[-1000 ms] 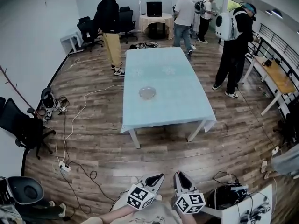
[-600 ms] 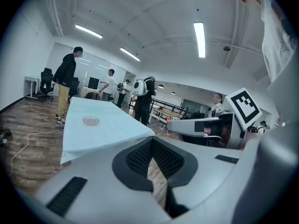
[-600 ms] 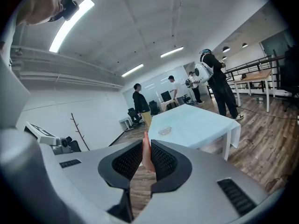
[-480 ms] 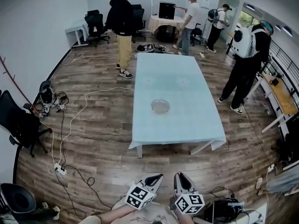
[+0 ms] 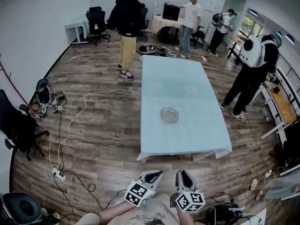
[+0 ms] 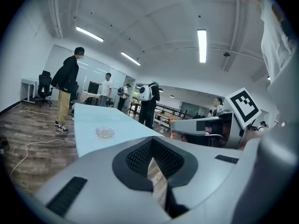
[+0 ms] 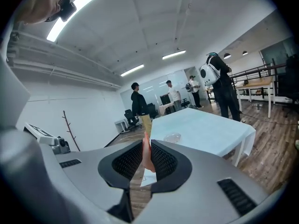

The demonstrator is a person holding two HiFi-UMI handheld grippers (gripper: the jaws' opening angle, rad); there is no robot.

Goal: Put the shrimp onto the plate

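Pinching shrimp [image 7: 146, 154] in right tongs [image 5: 182, 173], left tongs [image 5: 157, 174] closed, plate [image 5: 169, 115] on table [image 5: 192, 137], bystanders [image 5: 126, 20] beyond

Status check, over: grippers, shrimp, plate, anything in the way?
Left gripper shut, empty. Right gripper shut on shrimp. Plate empty on table, well ahead across the floor. Cables left of path; person at table's right side.

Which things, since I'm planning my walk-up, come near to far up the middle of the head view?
The right gripper holding the shrimp → table → plate → bags on the floor → monitor.
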